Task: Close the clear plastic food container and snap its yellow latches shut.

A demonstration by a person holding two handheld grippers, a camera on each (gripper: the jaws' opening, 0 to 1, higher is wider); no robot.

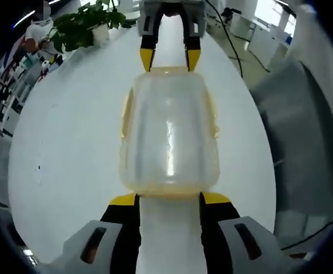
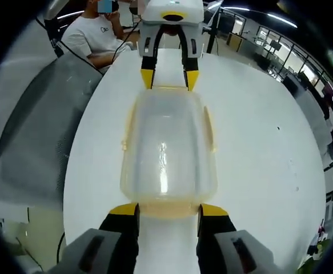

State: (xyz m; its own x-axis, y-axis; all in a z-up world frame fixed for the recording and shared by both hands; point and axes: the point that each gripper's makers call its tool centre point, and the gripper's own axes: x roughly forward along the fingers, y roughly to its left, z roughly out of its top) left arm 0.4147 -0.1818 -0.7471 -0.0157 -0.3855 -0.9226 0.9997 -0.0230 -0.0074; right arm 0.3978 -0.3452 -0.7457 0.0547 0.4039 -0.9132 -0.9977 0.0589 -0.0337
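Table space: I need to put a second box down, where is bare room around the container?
The white table is bare on both long sides of the clear container. Its two ends are crowded: the left tool at one, the right tool at the other.

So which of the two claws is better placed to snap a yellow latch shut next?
Neither, really. The left claw and right claw sit at opposite ends of the clear plastic food container with yellow latches, both open with tips at its edge. Each looks equally placed for its own end.
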